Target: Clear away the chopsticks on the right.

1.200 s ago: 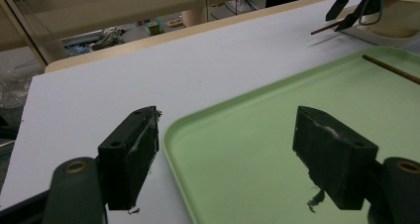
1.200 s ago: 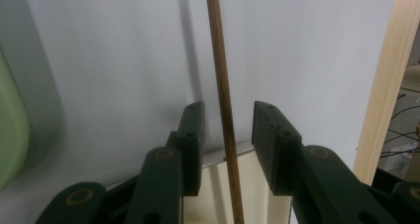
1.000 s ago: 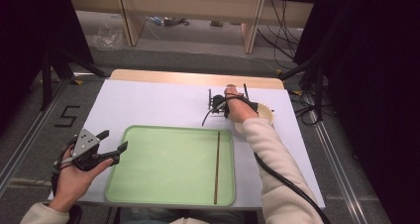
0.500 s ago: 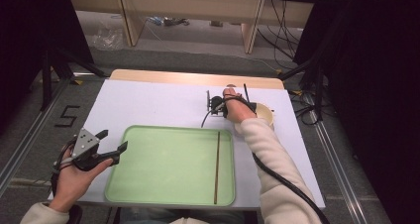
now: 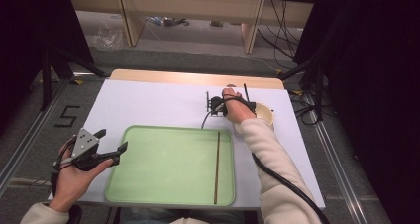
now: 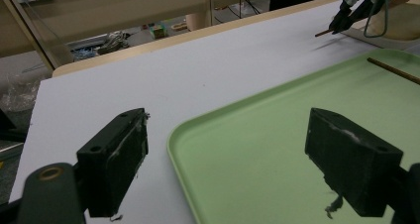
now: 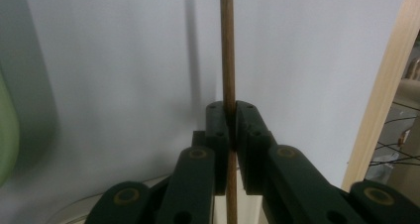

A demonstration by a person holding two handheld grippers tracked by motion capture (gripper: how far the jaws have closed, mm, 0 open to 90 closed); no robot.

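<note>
The right gripper is clamping a brown chopstick, its jaws having just been closing on it, over the far right of the white worktop beside a cream bowl. The left gripper is hanging wide open and holding nothing at the green tray's near-left corner. A second chopstick is lying in the tray.

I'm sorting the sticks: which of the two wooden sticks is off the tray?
The stick clamped in the right claw, over the white table beyond the tray. The other stick lies flat inside the green tray.
</note>
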